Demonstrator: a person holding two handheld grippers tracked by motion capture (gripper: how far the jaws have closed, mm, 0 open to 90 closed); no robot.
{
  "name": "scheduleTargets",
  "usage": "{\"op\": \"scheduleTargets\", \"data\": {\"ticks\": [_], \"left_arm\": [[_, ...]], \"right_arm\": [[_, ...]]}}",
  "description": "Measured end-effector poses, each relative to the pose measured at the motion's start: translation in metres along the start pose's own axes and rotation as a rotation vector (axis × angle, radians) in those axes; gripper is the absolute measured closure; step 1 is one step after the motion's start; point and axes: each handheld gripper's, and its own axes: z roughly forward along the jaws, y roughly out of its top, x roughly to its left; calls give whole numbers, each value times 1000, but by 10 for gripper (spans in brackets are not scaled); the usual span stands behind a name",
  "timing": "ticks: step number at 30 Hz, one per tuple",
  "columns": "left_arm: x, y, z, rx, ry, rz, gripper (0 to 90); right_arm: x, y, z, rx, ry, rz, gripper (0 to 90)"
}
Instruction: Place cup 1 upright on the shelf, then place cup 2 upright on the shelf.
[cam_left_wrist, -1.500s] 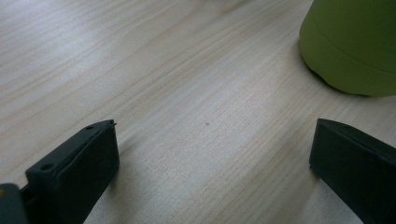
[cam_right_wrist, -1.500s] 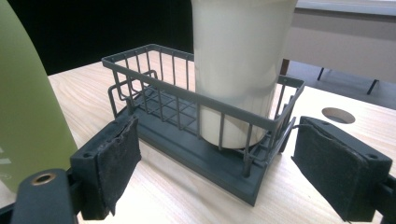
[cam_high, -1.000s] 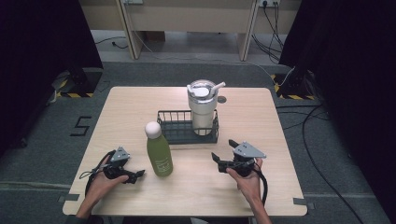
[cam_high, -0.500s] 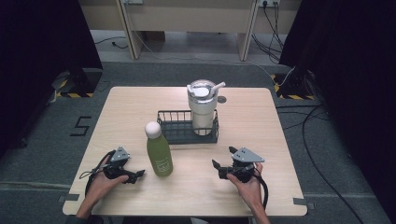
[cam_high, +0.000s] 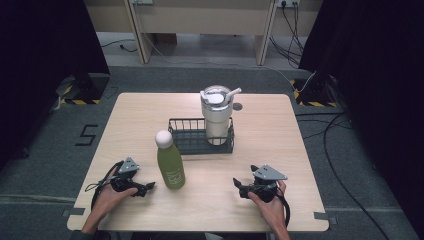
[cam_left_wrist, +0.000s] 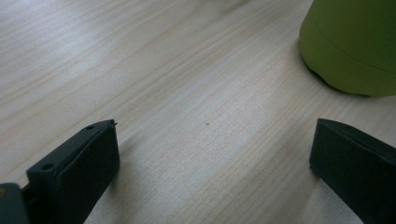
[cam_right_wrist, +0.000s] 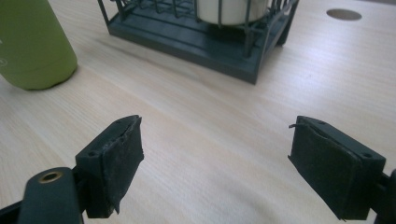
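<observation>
Left tool jaws apart beside green bottle, right tool jaws apart, empty

High view: from above the near edge, looking forward and down on the whole table.
Left gripper view: just above the wood, green bottle upper right.
Right gripper view: low, facing the wire basket; bottle upper left, shared.
</observation>
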Motion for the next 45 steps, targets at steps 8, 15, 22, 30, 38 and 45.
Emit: {"op": "scheduleTargets", "data": {"ticks": [8, 15, 22, 30, 38, 45], "left_arm": [[0, 0, 0, -2, -1, -4, 4], [0, 0, 0, -3, -1, -4, 3], [0, 0, 1, -1, 1, -6, 0], [0, 0, 1, -1, 1, -6, 0], [0, 0, 1, -2, 2, -7, 0], [0, 0, 1, 0, 2, -5, 0]], "right_arm": [[0, -8, -4, 43, -3, 0, 170], [2, -14, -7, 72, -1, 17, 166], [1, -21, -10, 121, -2, 18, 162], [3, -24, -12, 189, -29, 5, 154], [6, -26, -9, 259, -8, -42, 24], [6, -26, -8, 275, -1, -50, 2]]}}
